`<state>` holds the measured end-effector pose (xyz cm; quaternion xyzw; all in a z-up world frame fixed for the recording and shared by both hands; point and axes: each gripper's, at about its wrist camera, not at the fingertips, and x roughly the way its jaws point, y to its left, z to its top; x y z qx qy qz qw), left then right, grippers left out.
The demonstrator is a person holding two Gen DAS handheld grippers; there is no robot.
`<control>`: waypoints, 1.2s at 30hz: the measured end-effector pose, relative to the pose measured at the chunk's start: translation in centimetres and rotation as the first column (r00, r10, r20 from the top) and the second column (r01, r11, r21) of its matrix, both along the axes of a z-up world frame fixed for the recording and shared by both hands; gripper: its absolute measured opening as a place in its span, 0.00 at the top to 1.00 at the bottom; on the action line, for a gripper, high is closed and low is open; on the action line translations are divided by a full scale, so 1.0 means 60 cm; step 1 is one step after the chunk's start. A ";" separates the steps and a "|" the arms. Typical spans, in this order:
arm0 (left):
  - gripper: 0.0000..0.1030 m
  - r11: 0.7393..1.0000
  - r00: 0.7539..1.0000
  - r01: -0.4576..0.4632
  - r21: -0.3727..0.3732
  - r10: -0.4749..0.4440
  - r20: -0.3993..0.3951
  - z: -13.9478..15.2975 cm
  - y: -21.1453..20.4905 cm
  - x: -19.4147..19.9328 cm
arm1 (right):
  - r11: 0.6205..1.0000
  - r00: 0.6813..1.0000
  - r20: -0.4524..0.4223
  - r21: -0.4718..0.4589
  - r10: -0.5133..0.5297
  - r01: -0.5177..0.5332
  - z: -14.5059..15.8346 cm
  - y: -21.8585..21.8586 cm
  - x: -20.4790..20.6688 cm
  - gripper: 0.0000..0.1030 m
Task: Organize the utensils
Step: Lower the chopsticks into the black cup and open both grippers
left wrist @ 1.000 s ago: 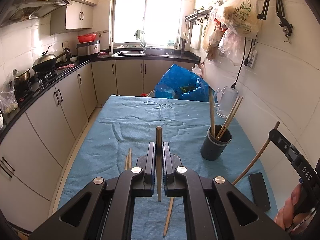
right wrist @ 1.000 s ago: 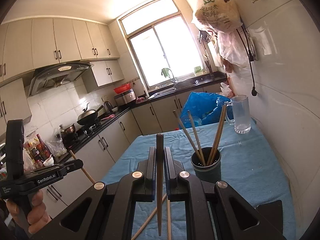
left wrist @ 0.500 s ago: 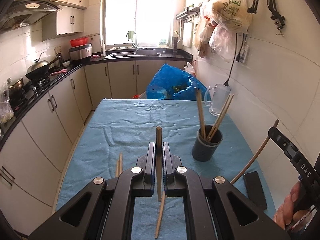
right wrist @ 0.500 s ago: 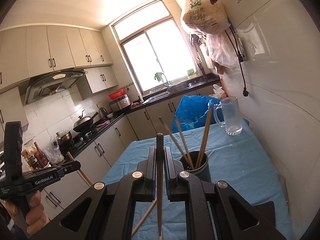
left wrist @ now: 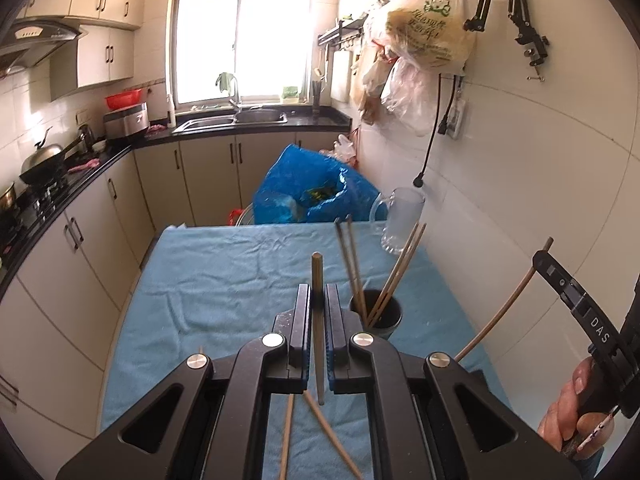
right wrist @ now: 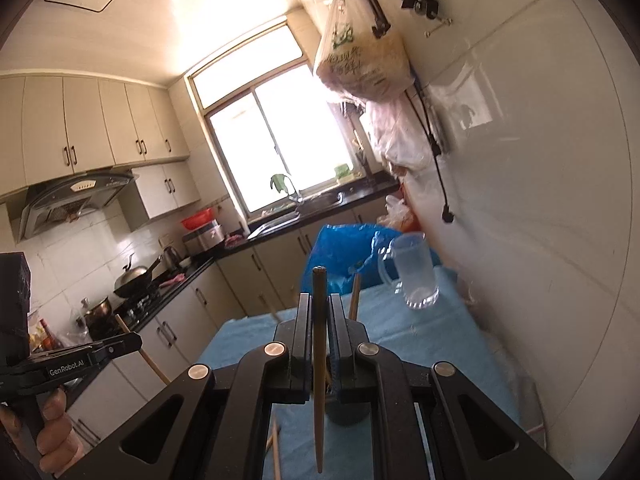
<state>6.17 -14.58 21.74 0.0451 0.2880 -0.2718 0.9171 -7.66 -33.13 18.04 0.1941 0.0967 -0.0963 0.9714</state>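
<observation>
Left gripper (left wrist: 318,334) clamped on a thin wooden chopstick (left wrist: 317,280), held upright just left of the dark round utensil cup (left wrist: 382,316). Right gripper (right wrist: 319,344) also pinches its own wooden chopstick (right wrist: 319,320), directly above the cup, which it mostly hides. Cup already holds several chopsticks; two loose ones (left wrist: 320,424) lie on the blue-cloth surface (left wrist: 224,280) nearer than the cup. Step: delivering held sticks. Next move likely needs tip lowered into cup mouth, then release.
</observation>
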 end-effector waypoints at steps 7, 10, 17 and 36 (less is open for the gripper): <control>0.95 0.999 0.999 0.024 -0.025 -0.023 0.026 0.046 -0.051 0.033 | 0.999 0.999 0.024 -0.016 -0.045 0.046 0.036 -0.024 0.032 0.92; 0.95 0.999 0.999 0.035 -0.039 -0.034 0.027 0.059 -0.071 0.050 | 0.998 0.998 0.036 -0.018 -0.057 0.057 0.050 -0.032 0.051 0.92; 0.95 0.995 0.999 0.051 -0.081 -0.049 0.024 0.067 -0.111 0.085 | 0.997 0.996 0.044 -0.016 -0.077 0.078 0.060 -0.045 0.096 0.92; 0.95 0.999 0.992 0.027 -0.045 -0.032 -0.119 -0.054 -0.150 0.175 | 0.996 0.986 -0.157 0.060 -0.051 0.061 -0.054 -0.102 0.225 0.92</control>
